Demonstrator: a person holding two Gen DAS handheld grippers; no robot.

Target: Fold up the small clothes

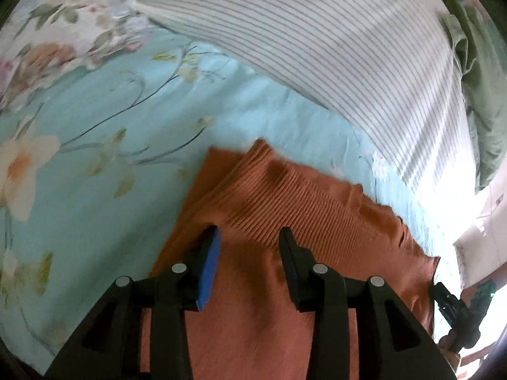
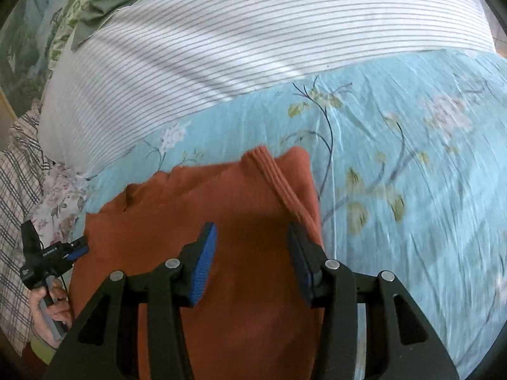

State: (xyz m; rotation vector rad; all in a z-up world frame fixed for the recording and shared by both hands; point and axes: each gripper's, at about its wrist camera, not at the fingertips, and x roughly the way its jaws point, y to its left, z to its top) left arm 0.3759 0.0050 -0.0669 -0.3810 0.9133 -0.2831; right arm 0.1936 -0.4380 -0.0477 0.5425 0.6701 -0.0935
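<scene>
The left gripper (image 1: 248,237) is seen with its jaws spread apart and nothing caught between them; a blue pad (image 1: 209,269) is shown on the inner face of one finger. Below and ahead of it an orange knitted garment (image 1: 285,209) is spread on the bed, its ribbed band (image 1: 294,196) running across just beyond the fingertips. The right gripper (image 2: 252,237) is likewise held released, jaws wide, with blue pads (image 2: 202,269) on both fingers, and nothing is gripped. The same orange garment (image 2: 196,209) is seen beneath it, already doubled over, with a ribbed edge (image 2: 282,186) lying diagonally toward the right finger. The garment is laid on a light blue sheet (image 1: 95,209) printed with flowers and thin branches. Beyond the garment, a white cover with thin dark stripes (image 1: 317,41) is draped across the far part of the bed, and green cloth (image 1: 481,95) is bunched behind it. In the right wrist view, the other gripper is glimpsed at the garment's left edge, held by a hand (image 2: 47,307), beside checked fabric (image 2: 16,205).
</scene>
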